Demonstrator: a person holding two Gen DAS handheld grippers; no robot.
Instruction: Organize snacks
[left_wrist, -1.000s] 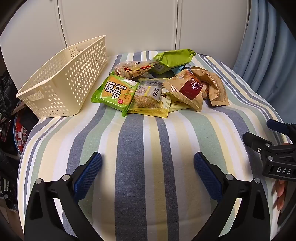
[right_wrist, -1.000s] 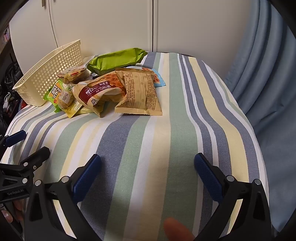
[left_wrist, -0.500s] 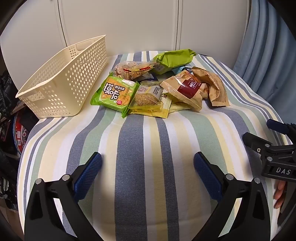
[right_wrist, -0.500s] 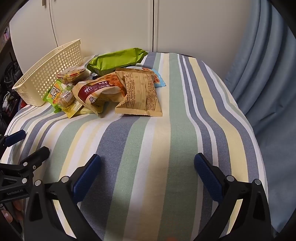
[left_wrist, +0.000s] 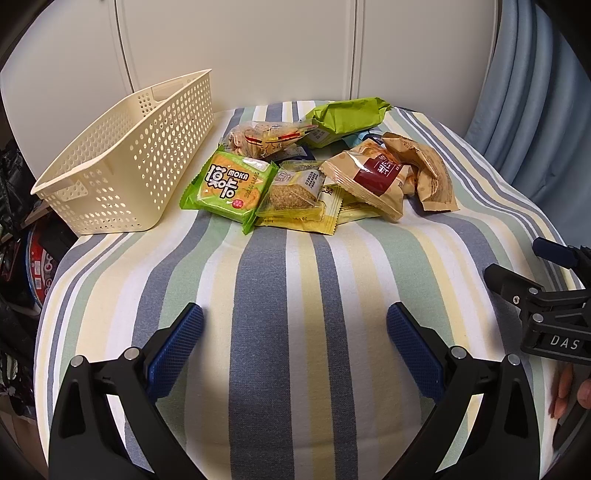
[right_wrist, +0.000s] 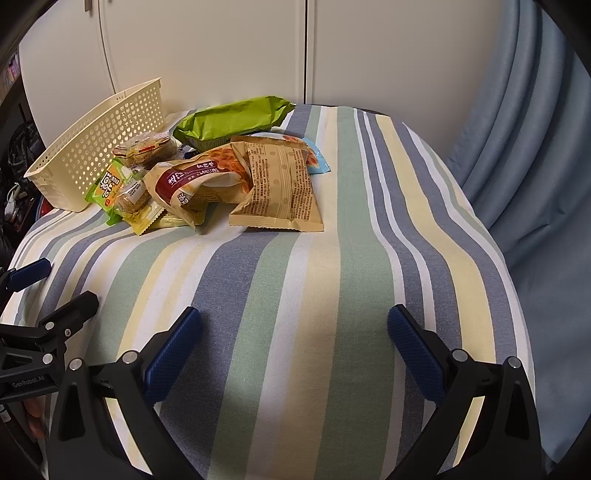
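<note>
- Nothing is picked yet: the left gripper (left_wrist: 294, 339) and right gripper (right_wrist: 294, 343) both hover spread and empty over the striped cloth (left_wrist: 266, 280).
- The snacks (left_wrist: 310, 177) lie heaped just beside the empty basket (left_wrist: 122, 177).
- Next, I'd guess, reach forward and pinch a packet's edge.

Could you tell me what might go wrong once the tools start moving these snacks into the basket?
The snacks overlap in a pile, so lifting one, say the green packet, may drag its neighbours. The basket sits at the table's left edge and a nudge could push it off. Both tools, left and right, are open and far from the pile.
</note>
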